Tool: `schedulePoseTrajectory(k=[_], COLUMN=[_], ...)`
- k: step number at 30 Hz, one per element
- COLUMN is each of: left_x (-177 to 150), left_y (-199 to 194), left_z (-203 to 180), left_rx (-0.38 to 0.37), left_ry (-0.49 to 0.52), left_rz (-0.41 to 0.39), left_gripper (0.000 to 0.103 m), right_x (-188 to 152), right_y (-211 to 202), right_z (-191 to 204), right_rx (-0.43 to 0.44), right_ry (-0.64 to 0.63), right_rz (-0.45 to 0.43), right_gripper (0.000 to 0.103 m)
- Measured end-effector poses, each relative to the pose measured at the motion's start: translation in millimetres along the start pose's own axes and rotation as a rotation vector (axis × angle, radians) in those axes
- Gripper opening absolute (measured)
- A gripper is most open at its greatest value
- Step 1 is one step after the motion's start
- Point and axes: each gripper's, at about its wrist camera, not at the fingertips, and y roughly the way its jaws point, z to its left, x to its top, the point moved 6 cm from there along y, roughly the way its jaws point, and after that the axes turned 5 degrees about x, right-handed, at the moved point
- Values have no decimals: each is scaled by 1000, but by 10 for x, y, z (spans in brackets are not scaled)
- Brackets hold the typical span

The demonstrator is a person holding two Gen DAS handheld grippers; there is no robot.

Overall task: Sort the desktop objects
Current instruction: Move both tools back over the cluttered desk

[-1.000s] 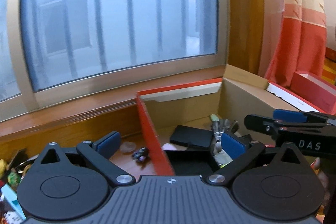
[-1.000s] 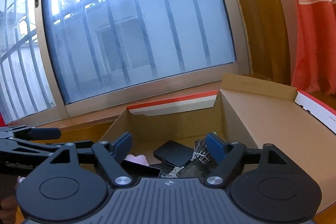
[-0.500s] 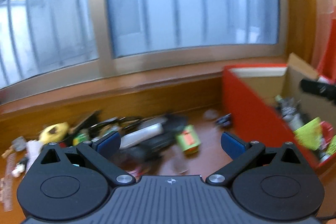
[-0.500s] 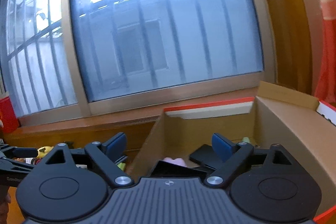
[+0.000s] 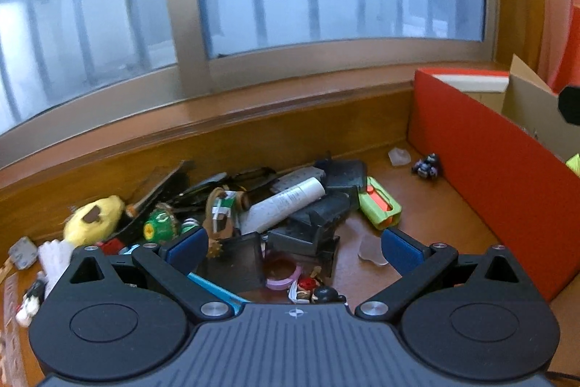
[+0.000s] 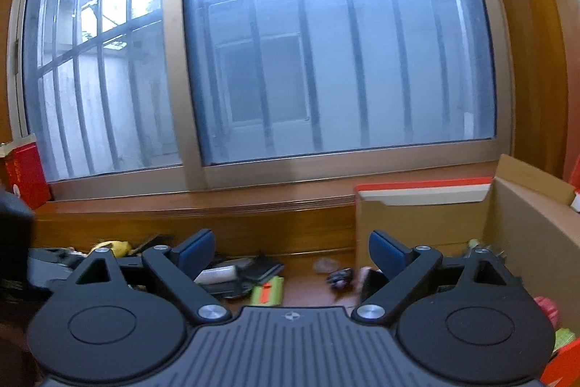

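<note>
My left gripper (image 5: 293,247) hangs open and empty over a heap of small objects on the wooden desk (image 5: 427,220). The heap holds a white tube (image 5: 286,204), black plastic pieces (image 5: 311,224), a green-and-orange toy (image 5: 380,202), a yellow plush (image 5: 94,220), a green round toy (image 5: 159,229) and a pink ring (image 5: 281,278). The red cardboard box (image 5: 489,162) stands to the right. My right gripper (image 6: 290,251) is open and empty, higher up, straddling the box's left wall (image 6: 417,216); the green-and-orange toy (image 6: 268,292) lies below it.
A small dark figure (image 5: 427,166) and a clear lump (image 5: 398,157) lie by the box's red wall. Another clear piece (image 5: 369,247) lies near my left gripper's right finger. The window sill (image 5: 253,111) bounds the desk behind. A red box (image 6: 25,173) stands on the sill at far left.
Both grippers have swung left, away from the box. The left one went from above the box's wall to over the heap of objects. Both stayed open.
</note>
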Motion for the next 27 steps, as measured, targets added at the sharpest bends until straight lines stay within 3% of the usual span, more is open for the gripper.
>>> schedulePoseTrajectory(k=[12, 18, 20, 22, 27], left_x=[-122, -165, -172, -156, -120], left_y=[513, 679, 719, 707, 632], left_z=[-24, 17, 33, 60, 185], left_rx=[-130, -180, -199, -227, -246], left_ry=[96, 96, 95, 90, 51], left_rz=[0, -3, -5, -11, -32], left_gripper=[97, 78, 69, 50, 50], right_x=[-69, -124, -155, -186, -266], right_y=[325, 586, 672, 760, 975], right_z=[516, 530, 522, 516, 489], right_rx=[-7, -26, -31, -35, -34], right_ry=[-18, 18, 32, 49, 99], right_rz=[55, 86, 98, 111, 145], right_gripper=[93, 93, 93, 93, 93])
